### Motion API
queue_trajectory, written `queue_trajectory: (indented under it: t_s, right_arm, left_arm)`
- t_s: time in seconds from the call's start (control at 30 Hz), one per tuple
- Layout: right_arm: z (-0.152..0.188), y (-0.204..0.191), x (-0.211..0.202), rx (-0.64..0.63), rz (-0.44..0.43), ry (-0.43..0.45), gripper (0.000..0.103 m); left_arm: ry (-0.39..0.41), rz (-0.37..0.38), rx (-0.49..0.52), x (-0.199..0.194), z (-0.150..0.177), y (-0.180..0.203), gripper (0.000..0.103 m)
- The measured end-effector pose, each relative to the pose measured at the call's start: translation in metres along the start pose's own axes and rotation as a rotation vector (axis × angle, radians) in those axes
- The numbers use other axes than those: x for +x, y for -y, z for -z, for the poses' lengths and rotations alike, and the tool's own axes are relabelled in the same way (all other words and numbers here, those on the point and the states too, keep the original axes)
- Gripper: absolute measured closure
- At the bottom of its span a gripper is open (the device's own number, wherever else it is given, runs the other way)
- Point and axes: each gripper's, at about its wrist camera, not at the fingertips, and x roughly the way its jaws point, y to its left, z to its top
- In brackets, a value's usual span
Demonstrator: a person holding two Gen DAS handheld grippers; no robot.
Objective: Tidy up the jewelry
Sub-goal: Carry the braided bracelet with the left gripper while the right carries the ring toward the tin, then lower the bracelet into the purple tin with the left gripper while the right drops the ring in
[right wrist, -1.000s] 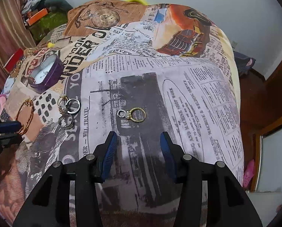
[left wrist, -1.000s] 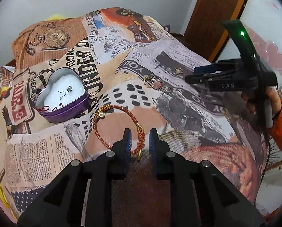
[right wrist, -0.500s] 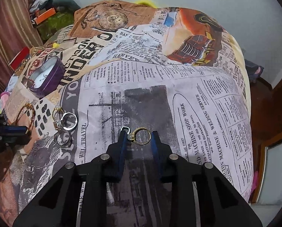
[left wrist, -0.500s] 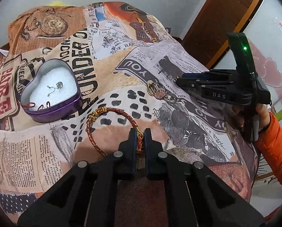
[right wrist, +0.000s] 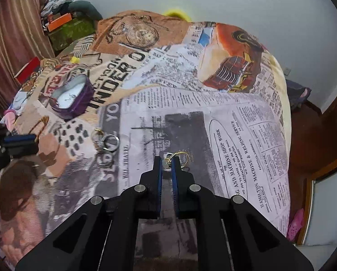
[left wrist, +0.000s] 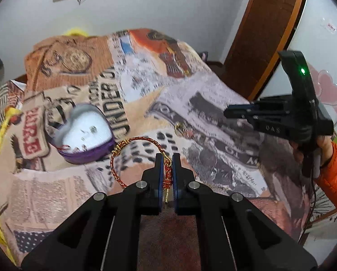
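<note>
Red-and-gold braid is now pinched between the fingers of the left gripper (left wrist: 167, 160), which a second ago stood apart on either side of the bracelet (left wrist: 132, 155); since then the jaws have closed on its clasp end and carried it up off the newspaper-print blanket (left wrist: 213, 158), the free loop hanging toward the purple heart-shaped tin (left wrist: 87, 135). Over the same second the right gripper (right wrist: 166, 161) has gone from wide open to clenched on the small gold ring (right wrist: 182, 157), which seems raised clear of the cloth (the blur makes contact hard to judge). Both pieces look secured, so the likely next step is carrying them to the tin, whose white lining already holds a small pendant. A cluster of rings (right wrist: 106, 142) waits on the blanket between the two tools. The left gripper points forward and slightly down, just short of the tin; the right, seen from the left camera, is held level and well apart from the tin.
</note>
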Motion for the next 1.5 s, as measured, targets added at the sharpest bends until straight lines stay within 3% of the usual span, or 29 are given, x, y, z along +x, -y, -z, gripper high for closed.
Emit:
queue_trajectory:
  t_s: [0.37,0.6,0.83,1.17,1.5]
  right_arm:
    - [-0.032,-0.039,-0.036,-0.022,-0.047,0.117,0.096]
    - [-0.058,-0.075,-0.033,-0.047,-0.118,0.157,0.096]
    - [-0.076,-0.101,-0.009,-0.075,-0.158,0.14,0.096]
    - [-0.093,-0.121,0.03,-0.098,-0.184,0.066,0.096]
    - [-0.117,-0.131,0.069,-0.08,-0.237,-0.037,0.096]
  left_arm:
    - [0.116,-0.061,-0.012,-0.042,-0.023,-0.028,0.098]
    - [0.138,-0.09,-0.033,-0.043,-0.033,-0.056,0.098]
    - [0.082,-0.075,-0.066,-0.008,-0.039,-0.088,0.098]
    - [-0.035,0.021,-0.119,0.047,-0.042,-0.122,0.098]
    - [-0.053,0.004,-0.035,0.056,-0.037,-0.118,0.098]
